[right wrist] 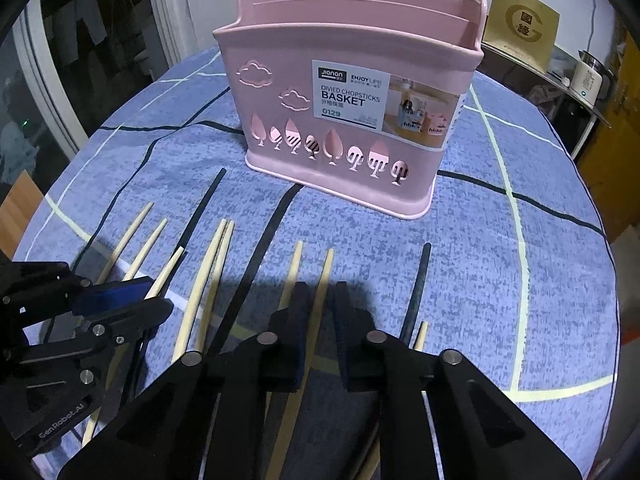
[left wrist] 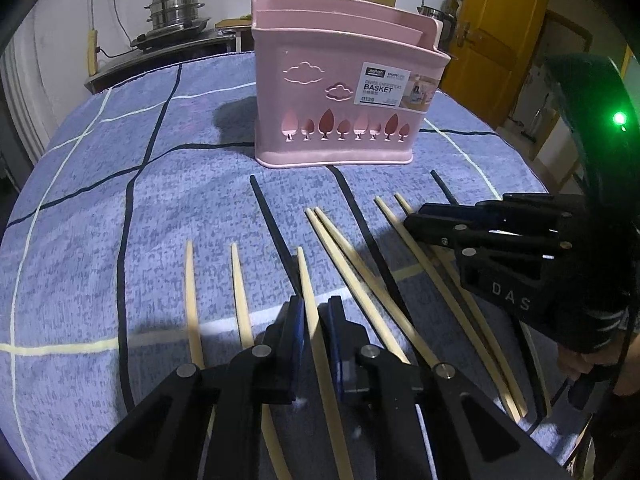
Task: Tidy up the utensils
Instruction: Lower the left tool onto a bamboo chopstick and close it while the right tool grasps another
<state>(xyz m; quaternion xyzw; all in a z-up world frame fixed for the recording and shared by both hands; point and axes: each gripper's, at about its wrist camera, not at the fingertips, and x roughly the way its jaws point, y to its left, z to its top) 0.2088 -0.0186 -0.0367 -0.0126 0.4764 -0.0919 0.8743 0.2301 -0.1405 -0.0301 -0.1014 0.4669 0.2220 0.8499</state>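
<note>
A pink chopstick basket (left wrist: 340, 92) (right wrist: 340, 80) stands upright at the far middle of the blue cloth. Several bamboo chopsticks and a few black chopsticks (left wrist: 272, 220) lie in a row in front of it. At the bottom of the left wrist view, my left gripper (left wrist: 316, 320) (right wrist: 160, 294) is shut on one bamboo chopstick (left wrist: 304, 272), which runs between its blue pads. Low over the cloth, my right gripper (right wrist: 322, 312) (left wrist: 416, 218) is shut on another bamboo chopstick (right wrist: 325, 272). Both chopsticks still lie along the cloth.
The round table carries a blue cloth (left wrist: 120, 160) with dark and pale lines. A steel steamer pot (left wrist: 176, 8) sits on a counter behind, beside a yellow door (left wrist: 500, 40). A kettle (right wrist: 592, 76) and a brown box (right wrist: 520, 24) stand at the back right. A person's hand (left wrist: 592, 360) holds the right gripper.
</note>
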